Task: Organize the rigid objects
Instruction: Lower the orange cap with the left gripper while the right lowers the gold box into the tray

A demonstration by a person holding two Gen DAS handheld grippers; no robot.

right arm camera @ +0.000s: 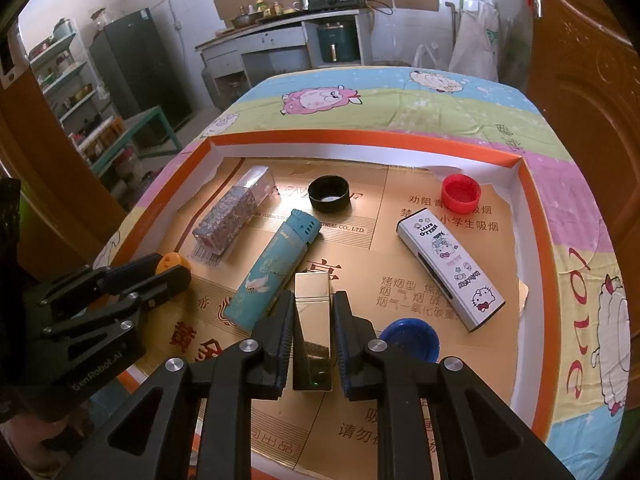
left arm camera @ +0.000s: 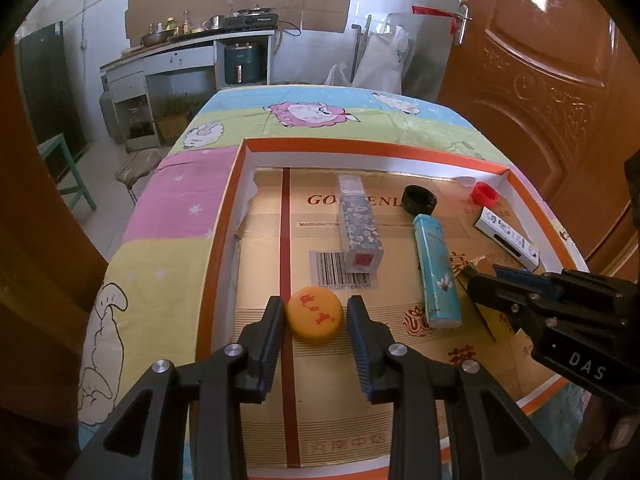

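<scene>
Left wrist view: left claw [left arm camera: 316,316] straddles the yellow cap [left arm camera: 315,317], which lies flat on the tray [left arm camera: 224,216] floor; the near finger touches its edge, the other stands just off it, so the claw is released, not gripping. Right wrist view: right claw [right arm camera: 312,320] is clenched on the gold lighter [right arm camera: 313,320], both pads flat on its long sides. Just beside that claw, on its left, lies the teal lighter [right arm camera: 272,268]; ahead on the right lies the white lighter [right arm camera: 450,268], with the blue cap [right arm camera: 410,338] close by on the right. Judgement: the yellow cap looks set down. To finish well, draw the left claw straight back without nudging the cap, and lift the gold lighter cleanly so it does not drag the teal one.
</scene>
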